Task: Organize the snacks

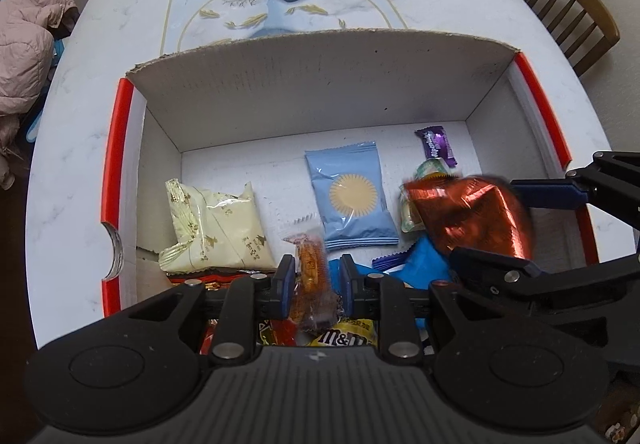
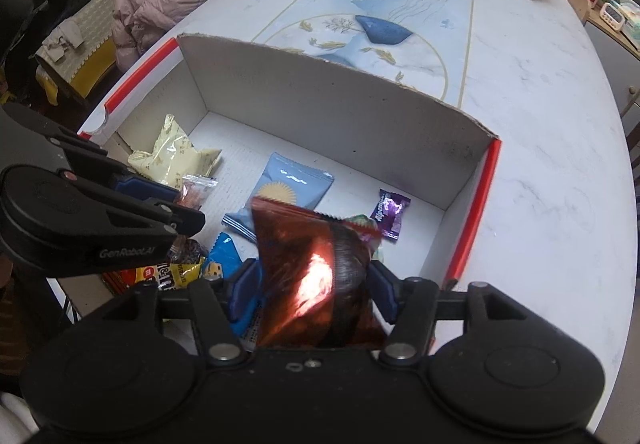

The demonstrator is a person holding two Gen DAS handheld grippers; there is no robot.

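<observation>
Left claw (image 1: 313,284) straddles an orange candy (image 1: 311,268); right claw (image 2: 312,290) brackets a red foil packet (image 2: 316,276).

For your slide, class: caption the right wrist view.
Right gripper over the white cardboard box, a shiny red foil snack packet between its fingers.

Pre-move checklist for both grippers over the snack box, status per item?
1. Both grippers above the cardboard box: ok.
2. Orange-wrapped snack between the left gripper fingers: ok; pads pressing on it: cannot tell.
3. Red foil packet between the right gripper fingers: ok; firmly gripped: cannot tell, packet blurred.
4. Grippers apart from each other: ok.
5. Bare box floor behind the blue sun packet: ok.
</observation>
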